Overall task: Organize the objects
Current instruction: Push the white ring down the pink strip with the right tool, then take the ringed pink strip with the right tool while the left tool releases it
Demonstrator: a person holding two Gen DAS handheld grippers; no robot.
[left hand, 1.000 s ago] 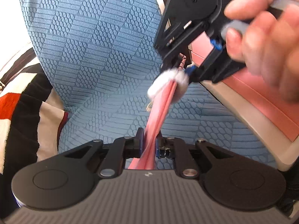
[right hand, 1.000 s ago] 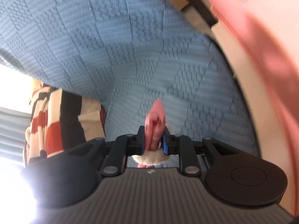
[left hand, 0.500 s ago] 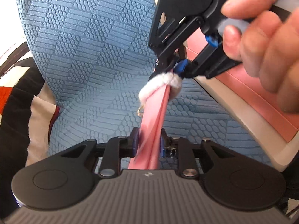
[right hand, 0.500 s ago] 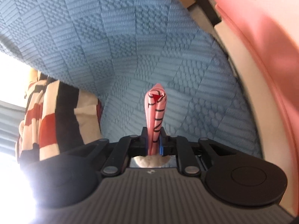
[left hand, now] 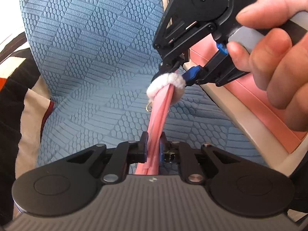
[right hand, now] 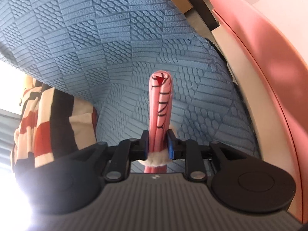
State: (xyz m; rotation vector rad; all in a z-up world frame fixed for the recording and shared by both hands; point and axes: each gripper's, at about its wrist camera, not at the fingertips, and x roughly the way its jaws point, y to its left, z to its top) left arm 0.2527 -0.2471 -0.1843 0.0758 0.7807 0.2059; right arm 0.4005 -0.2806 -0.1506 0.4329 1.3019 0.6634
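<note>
- Left claw (left hand: 153, 146) closing, pinching the pink strip (left hand: 158, 113); its near end is hidden.
- Right claw (right hand: 157, 144), opening, straddles the strip; more lettering shows at 12 o'clock than before.
- White fluff (left hand: 166, 83) rings it.

2 close wrist views angled down, sharing the blue textured cushion (left hand: 92, 61).

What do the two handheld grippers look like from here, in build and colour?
Both are matte black. The left gripper has a ribbed grey deck, two round black discs, silver pivot pins and blue-lined jaws. The right gripper shows the same build; from outside it has a round black housing, blue pads and a grey handle held by a bare hand.
</note>
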